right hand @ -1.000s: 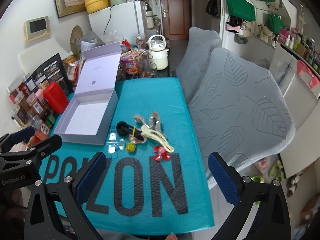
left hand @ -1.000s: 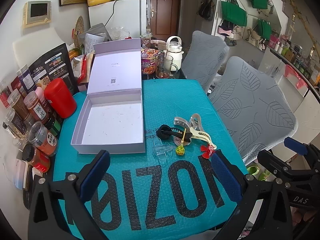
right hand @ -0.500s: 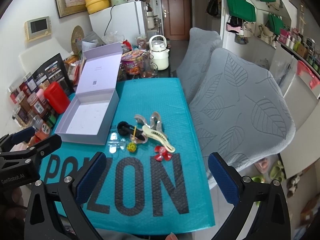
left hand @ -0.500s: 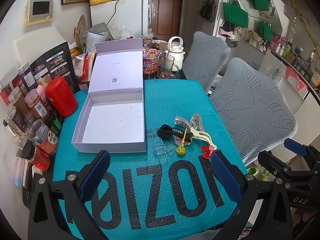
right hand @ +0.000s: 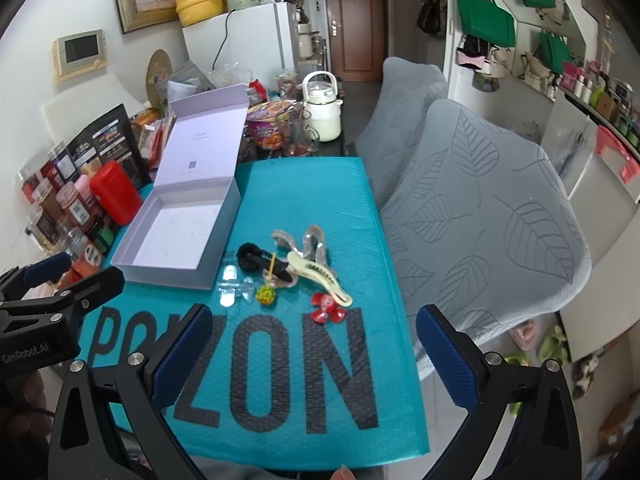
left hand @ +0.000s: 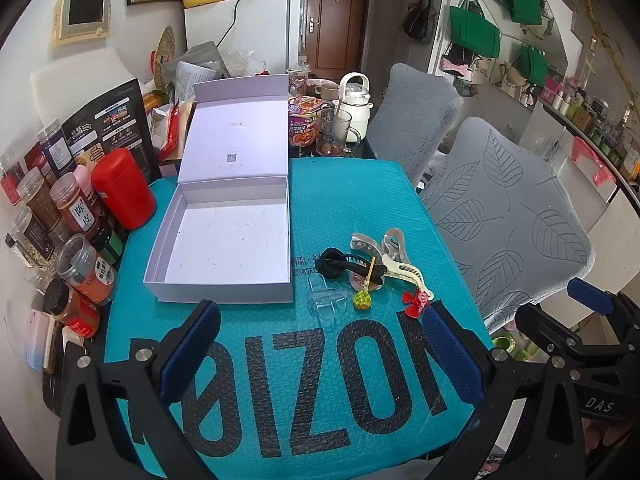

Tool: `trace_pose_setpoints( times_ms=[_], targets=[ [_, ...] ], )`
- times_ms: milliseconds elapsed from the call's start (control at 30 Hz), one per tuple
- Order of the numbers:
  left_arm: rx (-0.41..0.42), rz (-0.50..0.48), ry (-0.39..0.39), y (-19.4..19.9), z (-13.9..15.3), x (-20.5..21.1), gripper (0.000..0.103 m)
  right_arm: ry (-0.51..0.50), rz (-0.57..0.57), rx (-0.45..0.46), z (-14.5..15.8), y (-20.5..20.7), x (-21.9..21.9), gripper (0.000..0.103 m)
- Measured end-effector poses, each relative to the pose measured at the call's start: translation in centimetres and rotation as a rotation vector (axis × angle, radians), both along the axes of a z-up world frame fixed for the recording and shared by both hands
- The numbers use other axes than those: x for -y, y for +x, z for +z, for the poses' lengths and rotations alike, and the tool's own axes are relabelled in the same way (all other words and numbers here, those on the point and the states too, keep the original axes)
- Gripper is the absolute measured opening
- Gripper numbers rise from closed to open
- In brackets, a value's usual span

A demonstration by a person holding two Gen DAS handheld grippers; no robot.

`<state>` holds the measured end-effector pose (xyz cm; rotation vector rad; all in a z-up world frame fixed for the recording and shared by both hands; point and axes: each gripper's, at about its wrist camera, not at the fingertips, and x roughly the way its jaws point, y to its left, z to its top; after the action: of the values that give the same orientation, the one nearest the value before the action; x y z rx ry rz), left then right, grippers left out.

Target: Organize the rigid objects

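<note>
Slight forward drift of left gripper [left hand: 320,344] toward open box [left hand: 224,240].

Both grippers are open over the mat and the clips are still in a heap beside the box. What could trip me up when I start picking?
1. The black clip, cream clip and yellow-green pin overlap, so closing on one may drag the others.
2. The clear clip is hard to see against the teal mat, and might be missed.
3. The box has jars close on its left; a wide swing of the left gripper could knock them.
</note>
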<state>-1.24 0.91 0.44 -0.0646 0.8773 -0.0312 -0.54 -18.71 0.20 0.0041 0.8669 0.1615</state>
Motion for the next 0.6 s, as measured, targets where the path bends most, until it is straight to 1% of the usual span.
trace_pose_setpoints(
  times_ms=[600],
  targets=[
    [-0.007,0.008,-0.002,-0.23,-0.27,0.05,0.103,0.002,0.003,0.001,-0.06,-0.08,-0.08,0.103]
  ],
)
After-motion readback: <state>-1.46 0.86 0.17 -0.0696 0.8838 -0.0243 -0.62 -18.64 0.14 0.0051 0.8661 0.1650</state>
